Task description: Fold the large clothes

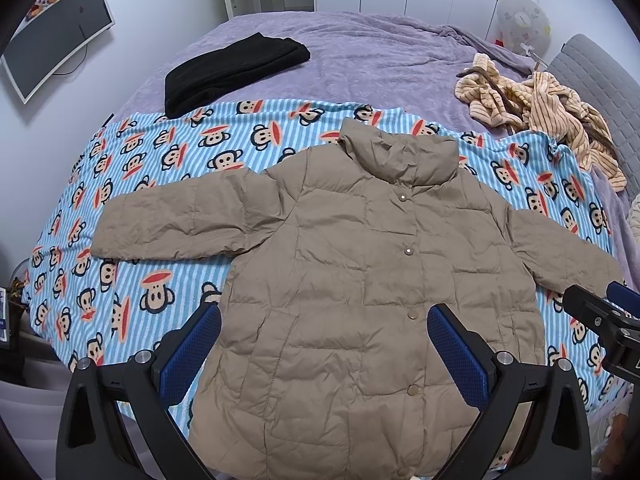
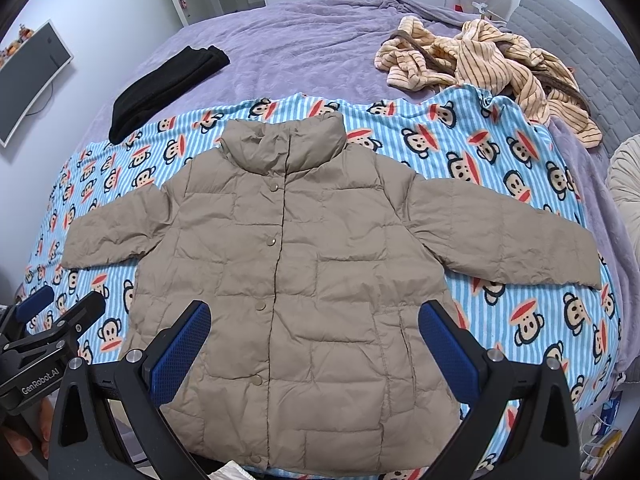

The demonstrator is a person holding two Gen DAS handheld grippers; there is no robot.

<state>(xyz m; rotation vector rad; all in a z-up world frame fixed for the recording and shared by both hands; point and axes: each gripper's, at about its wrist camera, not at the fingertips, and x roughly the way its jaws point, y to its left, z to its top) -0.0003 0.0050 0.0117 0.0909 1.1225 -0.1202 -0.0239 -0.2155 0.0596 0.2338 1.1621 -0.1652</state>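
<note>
A tan puffer jacket [image 1: 360, 280] lies flat, front up, buttoned, with both sleeves spread out, on a blue striped monkey-print blanket [image 1: 160, 152]. It also shows in the right wrist view [image 2: 304, 264] on the same blanket [image 2: 460, 140]. My left gripper [image 1: 324, 344] is open and empty, held above the jacket's lower left part. My right gripper [image 2: 314, 340] is open and empty above the jacket's lower middle. The right gripper shows at the right edge of the left wrist view [image 1: 600, 312]; the left gripper shows at the left edge of the right wrist view [image 2: 60, 308].
The bed has a purple cover [image 1: 380, 52]. A folded black garment [image 1: 232, 72] lies at the back left. A crumpled orange striped garment [image 1: 540, 108] lies at the back right by a grey headboard [image 1: 600, 80]. A monitor [image 1: 56, 36] hangs on the left wall.
</note>
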